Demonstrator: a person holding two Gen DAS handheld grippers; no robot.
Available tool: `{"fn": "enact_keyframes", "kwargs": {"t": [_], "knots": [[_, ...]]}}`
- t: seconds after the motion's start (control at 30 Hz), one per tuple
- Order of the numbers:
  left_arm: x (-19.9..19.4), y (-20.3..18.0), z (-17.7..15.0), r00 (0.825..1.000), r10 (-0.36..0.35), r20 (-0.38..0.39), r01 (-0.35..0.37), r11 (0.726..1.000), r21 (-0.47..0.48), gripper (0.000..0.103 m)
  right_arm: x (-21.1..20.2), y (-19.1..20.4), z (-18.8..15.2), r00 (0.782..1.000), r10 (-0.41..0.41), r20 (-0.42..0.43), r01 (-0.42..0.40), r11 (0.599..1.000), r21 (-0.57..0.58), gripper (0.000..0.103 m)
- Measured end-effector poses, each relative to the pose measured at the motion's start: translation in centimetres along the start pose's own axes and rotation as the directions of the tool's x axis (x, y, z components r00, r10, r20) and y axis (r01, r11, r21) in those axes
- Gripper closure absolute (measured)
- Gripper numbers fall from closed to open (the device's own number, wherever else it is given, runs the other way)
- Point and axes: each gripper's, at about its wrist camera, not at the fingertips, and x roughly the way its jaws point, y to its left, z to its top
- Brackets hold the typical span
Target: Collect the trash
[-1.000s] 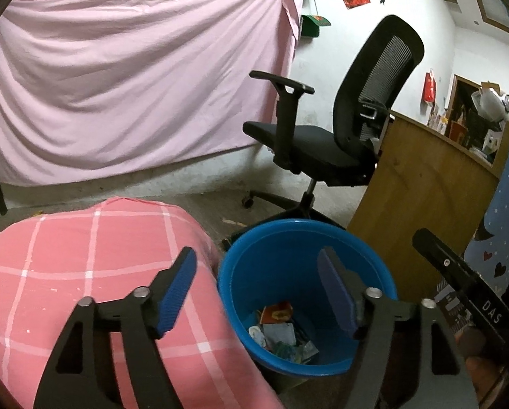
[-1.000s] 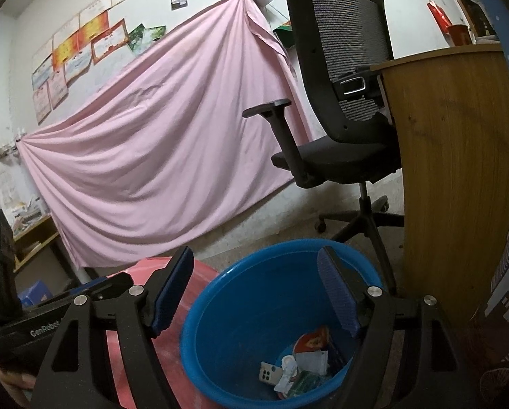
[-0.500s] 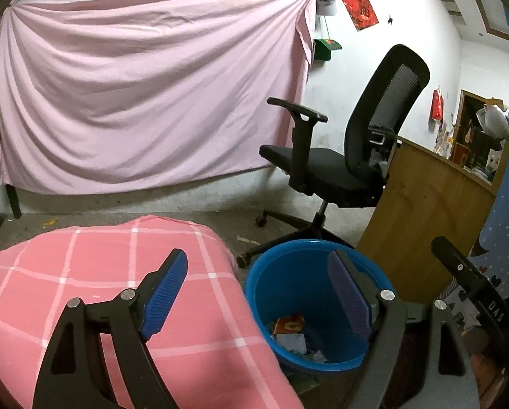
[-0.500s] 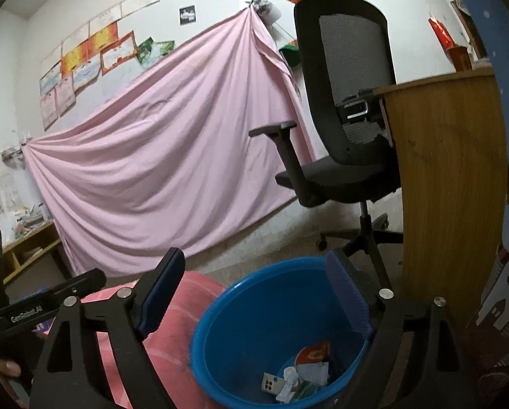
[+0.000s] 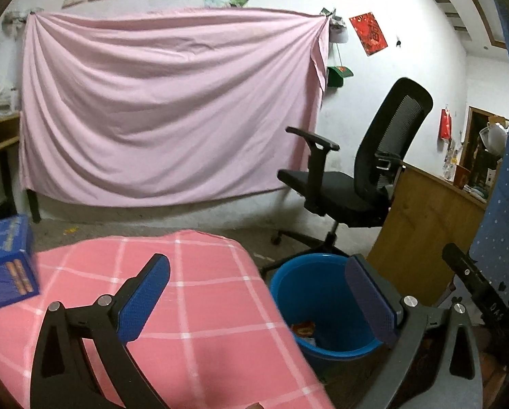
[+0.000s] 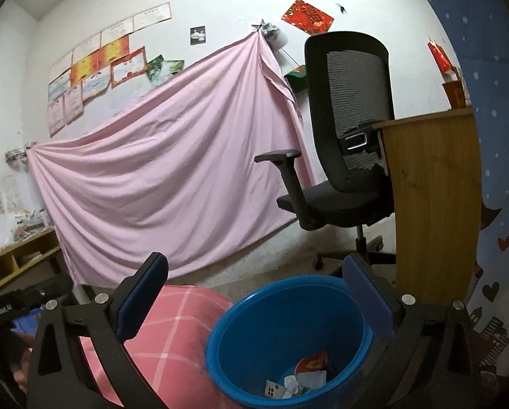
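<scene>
a pink checked cloth (image 5: 200,310) covers the worktop, and just beside its edge on the floor stands the blue bin (image 6: 288,337). the left tool (image 5: 258,296) and right tool (image 6: 254,293) have just been opening; both gape wide with nothing between them. trash (image 6: 299,378) lies at the bin's bottom: light, crumpled paper and wrappers, best pinched by an edge.

bin (image 6: 254,327): glossy plastic | tablecloth (image 5: 203,306): checked cloth | desk (image 6: 435,204): wood
</scene>
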Motion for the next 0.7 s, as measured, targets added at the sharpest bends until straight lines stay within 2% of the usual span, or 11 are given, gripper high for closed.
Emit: {"fn": "enact_keyframes", "kwargs": {"t": [0.37, 0.7], "knots": [[-8.2, 2.5, -1.2, 0.996, 0.048, 0.073, -0.047, 0.999, -0.018, 0.002, -5.7, 5.3, -0.4, 0.999, 0.038, -0.003, -0.038, 0.996, -0.085, 0.0], [-15.3, 4.7, -3.6, 0.989, 0.095, 0.116, -0.095, 0.995, -0.007, 0.002, -11.9, 9.1, -1.3, 0.999, 0.019, 0.031, -0.015, 0.992, -0.128, 0.0]]}}
